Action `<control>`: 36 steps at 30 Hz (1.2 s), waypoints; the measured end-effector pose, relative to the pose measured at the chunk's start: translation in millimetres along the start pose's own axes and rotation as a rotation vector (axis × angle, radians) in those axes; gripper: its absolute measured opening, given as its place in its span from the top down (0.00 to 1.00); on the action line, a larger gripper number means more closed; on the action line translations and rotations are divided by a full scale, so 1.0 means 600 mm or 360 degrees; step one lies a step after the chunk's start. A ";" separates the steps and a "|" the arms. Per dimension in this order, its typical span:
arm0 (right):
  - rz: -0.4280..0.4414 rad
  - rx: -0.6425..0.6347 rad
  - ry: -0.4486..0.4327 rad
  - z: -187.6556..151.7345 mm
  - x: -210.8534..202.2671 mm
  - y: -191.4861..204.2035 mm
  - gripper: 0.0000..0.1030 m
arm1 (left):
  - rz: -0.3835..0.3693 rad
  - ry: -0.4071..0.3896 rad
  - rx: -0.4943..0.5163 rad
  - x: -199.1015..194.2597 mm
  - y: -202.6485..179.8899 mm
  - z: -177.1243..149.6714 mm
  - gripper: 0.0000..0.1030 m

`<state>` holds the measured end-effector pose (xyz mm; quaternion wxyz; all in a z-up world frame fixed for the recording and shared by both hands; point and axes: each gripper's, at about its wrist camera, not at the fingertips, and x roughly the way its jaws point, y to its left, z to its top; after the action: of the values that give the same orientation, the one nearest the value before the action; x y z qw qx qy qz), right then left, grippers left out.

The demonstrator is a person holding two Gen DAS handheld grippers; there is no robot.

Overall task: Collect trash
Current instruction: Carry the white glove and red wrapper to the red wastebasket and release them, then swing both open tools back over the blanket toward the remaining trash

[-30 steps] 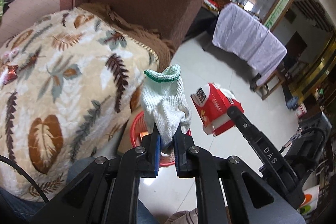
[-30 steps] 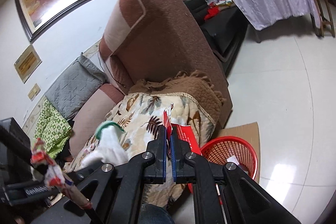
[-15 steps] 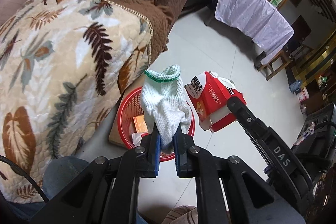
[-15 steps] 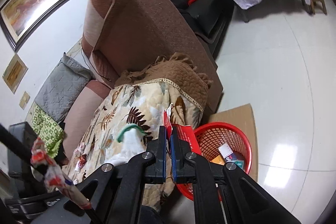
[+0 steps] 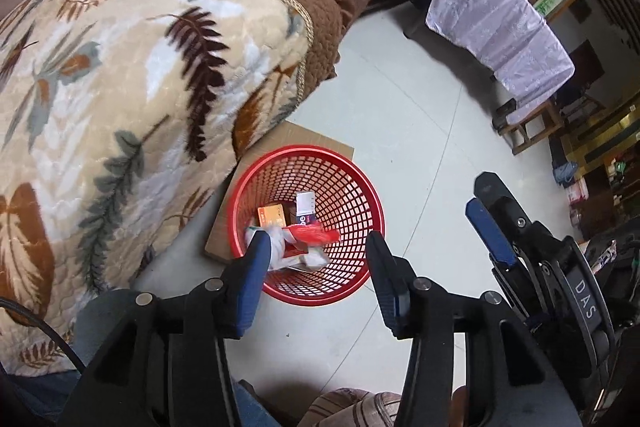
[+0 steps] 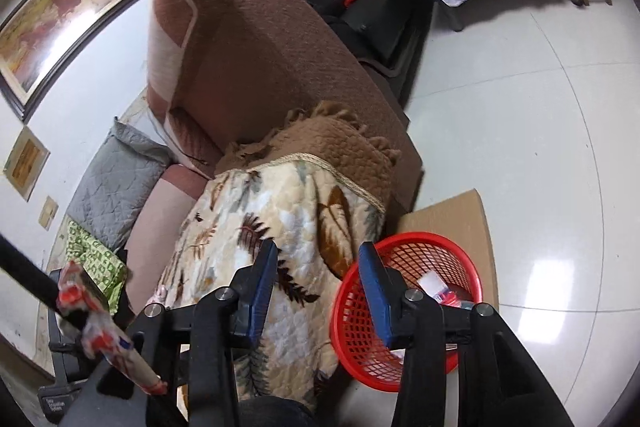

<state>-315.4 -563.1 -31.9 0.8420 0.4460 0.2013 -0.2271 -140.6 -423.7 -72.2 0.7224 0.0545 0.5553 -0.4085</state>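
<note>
Both tongs, left [image 5: 316,267] and right [image 6: 318,291], now stand spread and empty: half a second ago the left pinched a white knit glove, the right a red carton. That trash [image 5: 298,241] lies in the red plastic mesh basket [image 5: 356,187] on the floor beside the leaf-patterned blanket [image 5: 120,87]; this drop looks done. Only "DAS" reads, on the right tongs' body
</note>
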 end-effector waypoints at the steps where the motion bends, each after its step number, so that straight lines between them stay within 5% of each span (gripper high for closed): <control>1: 0.0025 -0.0024 -0.0018 0.000 -0.006 0.012 0.47 | -0.0010 -0.0024 -0.0014 -0.013 0.006 0.001 0.54; 4: 0.0089 -0.0091 -0.0050 -0.004 -0.015 0.049 0.32 | -0.0031 -0.0139 -0.0099 -0.075 0.038 0.007 0.48; 10: 0.0273 -0.0285 -0.0043 -0.032 -0.018 0.166 0.19 | 0.0041 -0.0419 -0.0219 -0.212 0.118 -0.002 0.39; 16: 0.0385 -0.0537 0.0022 -0.076 0.008 0.286 0.18 | 0.0205 -0.0646 -0.0415 -0.325 0.221 -0.038 0.33; 29: 0.0531 -0.0910 0.0283 -0.190 0.104 0.479 0.16 | 0.0466 -0.0838 -0.0965 -0.445 0.461 -0.108 0.32; 36: 0.0578 -0.0970 0.0419 -0.225 0.160 0.528 0.16 | 0.0472 -0.0841 -0.1143 -0.452 0.541 -0.124 0.32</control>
<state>-77.6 -310.8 54.6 0.9296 0.2288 0.2837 0.0553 0.9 -26.1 7.8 0.8627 -0.2261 0.4448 -0.0827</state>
